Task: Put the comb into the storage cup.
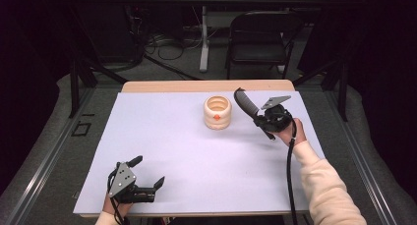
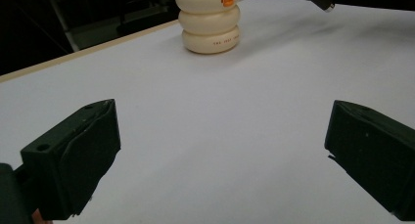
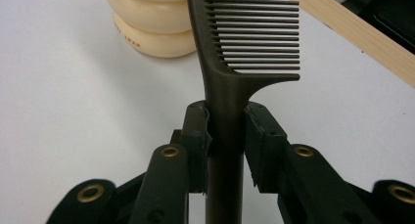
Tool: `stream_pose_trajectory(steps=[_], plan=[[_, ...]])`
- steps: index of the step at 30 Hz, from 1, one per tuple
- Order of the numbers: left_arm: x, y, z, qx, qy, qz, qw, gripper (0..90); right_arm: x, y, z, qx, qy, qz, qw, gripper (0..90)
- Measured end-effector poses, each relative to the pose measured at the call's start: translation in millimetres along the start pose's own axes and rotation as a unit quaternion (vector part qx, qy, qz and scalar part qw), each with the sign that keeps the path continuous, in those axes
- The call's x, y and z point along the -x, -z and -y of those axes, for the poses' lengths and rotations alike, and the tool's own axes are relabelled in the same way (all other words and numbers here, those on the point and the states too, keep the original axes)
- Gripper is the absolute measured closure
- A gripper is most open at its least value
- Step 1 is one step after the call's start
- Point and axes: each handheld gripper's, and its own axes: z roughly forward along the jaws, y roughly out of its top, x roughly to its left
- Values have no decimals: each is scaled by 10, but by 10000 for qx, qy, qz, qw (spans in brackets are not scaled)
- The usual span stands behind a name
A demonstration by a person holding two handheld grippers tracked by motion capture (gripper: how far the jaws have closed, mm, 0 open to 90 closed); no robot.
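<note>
Right gripper [image 1: 260,118] jaws clamped on dark comb [image 1: 244,103] handle, held above the surface just right of cream ribbed holder [image 1: 217,112]. Left gripper [image 1: 147,173] near-left, jaws wide open, empty.

A dark room: grey floor [image 1: 44,136], a black folding chair [image 1: 259,38], and cables [image 1: 167,45] behind the table [image 1: 196,86].

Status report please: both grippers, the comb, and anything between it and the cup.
Right gripper shut on comb, held beside the cream cup. Left gripper open, idle near the table's front edge. Nothing in the way.
</note>
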Motion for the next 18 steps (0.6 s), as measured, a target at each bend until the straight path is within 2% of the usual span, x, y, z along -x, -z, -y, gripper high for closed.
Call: stream_pose_trajectory(steps=[18], plan=[[1,4,-1,14,0,-4,10000,3,-50,67,-198,165,90,21,9998,723]])
